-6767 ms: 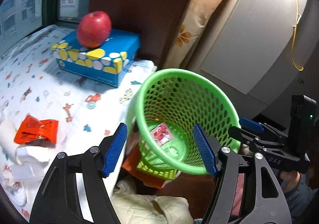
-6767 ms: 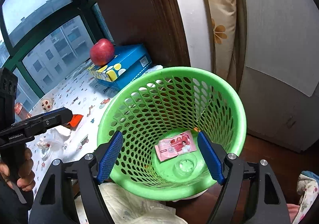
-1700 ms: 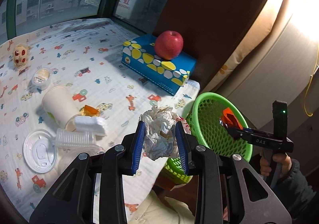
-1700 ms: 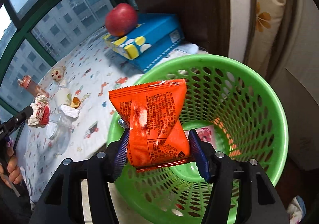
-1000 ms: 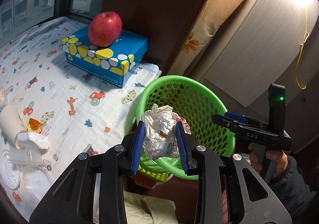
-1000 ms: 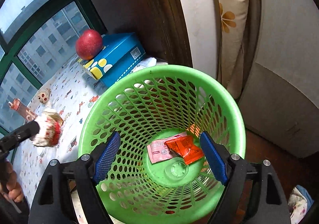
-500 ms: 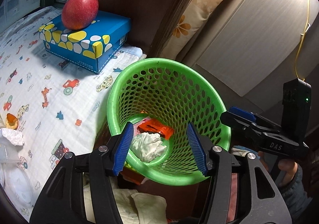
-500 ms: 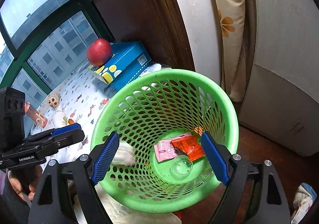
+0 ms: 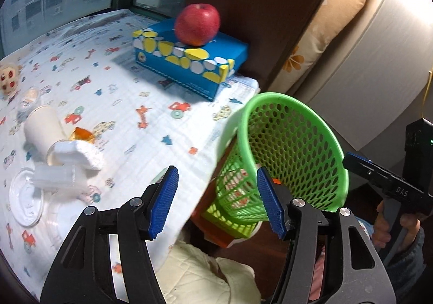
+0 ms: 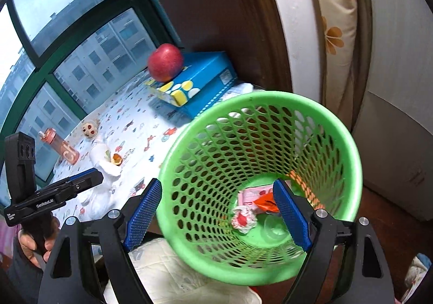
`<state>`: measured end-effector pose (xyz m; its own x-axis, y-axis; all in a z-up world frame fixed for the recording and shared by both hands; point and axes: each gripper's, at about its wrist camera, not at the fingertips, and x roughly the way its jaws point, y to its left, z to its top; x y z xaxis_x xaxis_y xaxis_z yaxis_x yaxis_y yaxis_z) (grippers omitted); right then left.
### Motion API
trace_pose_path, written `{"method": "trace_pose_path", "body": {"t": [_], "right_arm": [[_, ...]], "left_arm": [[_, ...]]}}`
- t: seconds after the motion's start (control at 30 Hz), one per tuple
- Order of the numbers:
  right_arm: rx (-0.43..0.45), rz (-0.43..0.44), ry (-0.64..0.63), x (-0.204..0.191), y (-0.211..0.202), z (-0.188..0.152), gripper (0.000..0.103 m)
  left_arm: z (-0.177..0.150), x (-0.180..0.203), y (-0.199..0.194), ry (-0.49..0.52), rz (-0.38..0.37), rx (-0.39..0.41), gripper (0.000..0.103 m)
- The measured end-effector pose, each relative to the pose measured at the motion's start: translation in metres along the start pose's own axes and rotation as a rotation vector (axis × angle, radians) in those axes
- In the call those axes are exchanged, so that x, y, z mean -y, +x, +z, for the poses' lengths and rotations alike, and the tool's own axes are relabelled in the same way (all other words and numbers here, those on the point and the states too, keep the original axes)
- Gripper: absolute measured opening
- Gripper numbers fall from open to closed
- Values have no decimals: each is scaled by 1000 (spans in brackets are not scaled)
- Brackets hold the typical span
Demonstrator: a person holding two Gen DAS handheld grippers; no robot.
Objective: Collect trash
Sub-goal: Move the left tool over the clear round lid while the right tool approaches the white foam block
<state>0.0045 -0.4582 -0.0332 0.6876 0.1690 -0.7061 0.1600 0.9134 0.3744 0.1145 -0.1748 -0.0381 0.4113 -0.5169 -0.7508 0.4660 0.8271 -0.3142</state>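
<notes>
Seen along the left gripper (image 9: 217, 200): blue-padded fingers (image 9: 164, 202) spread wide apart and holding nothing, poised over the edge of a table draped in a white cartoon-print cloth (image 9: 121, 103). Just beyond that edge, below table level, a green perforated basket (image 9: 311, 147). Left on the cloth: a tipped white paper cup (image 9: 43, 128), a scrap of orange peel (image 9: 81, 134) beside it, a torn lump of white foam (image 9: 81, 154), a clear plastic container (image 9: 58, 178) and a round clear lid (image 9: 25, 200). Farther back, a blue tissue box with yellow and white spots (image 9: 189, 63), topped by a red apple (image 9: 197, 25); at far left, a small doll face (image 9: 9, 79). From the right gripper (image 10: 217, 214): jaws likewise wide open and empty, hanging directly above the basket (image 10: 349, 141) and looking down into it. At the basket bottom, a crumpled white paper ball with red marks (image 10: 243, 218), a pink packet (image 10: 253, 195) and an orange snack wrapper (image 10: 266, 202), all close together near the centre. Beyond the rim, the apple (image 10: 165, 62) on the box (image 10: 200, 85), and a pinkish bottle (image 10: 61, 148) lying near the window. Each hand-held gripper visible in the other's view: the right one (image 9: 360, 164) at right of the basket, the left one (image 10: 89, 178) at lower left, over the table side.
</notes>
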Motion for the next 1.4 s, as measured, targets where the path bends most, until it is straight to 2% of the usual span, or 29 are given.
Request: {"method": "trace_pose_path", "body": {"t": [0.27,0.37,0.47,0.57,0.73,0.8,1.0,1.4], "right_arm": [[-29,76,-58,-45,20,0,81],[-38,108,-80,-62,28,1,81],[-52,133,-104,-78,36,-1,81],[-65,153,-126,-92,43,-2,81],[-89,175,-156,-110,53,-7,81],[-100,177,-165,-115,57,-10,81],[-122,187,-181,-123,65,-11,81],[-147,191,-207,-134,78,-10,81]], "left_arm": [[-31,-75,-24,-101,142,14,62],[-45,-101,-28,-153,182,7,74],[-58,-118,-25,-178,198,-15,76],[-67,-130,-18,-188,216,-41,82],[-76,-143,-6,-195,245,-78,86],[-77,-144,-2,-184,279,-86,86],[-76,-144,6,-162,268,-102,90],[-68,-146,24,-141,318,-120,91]]}}
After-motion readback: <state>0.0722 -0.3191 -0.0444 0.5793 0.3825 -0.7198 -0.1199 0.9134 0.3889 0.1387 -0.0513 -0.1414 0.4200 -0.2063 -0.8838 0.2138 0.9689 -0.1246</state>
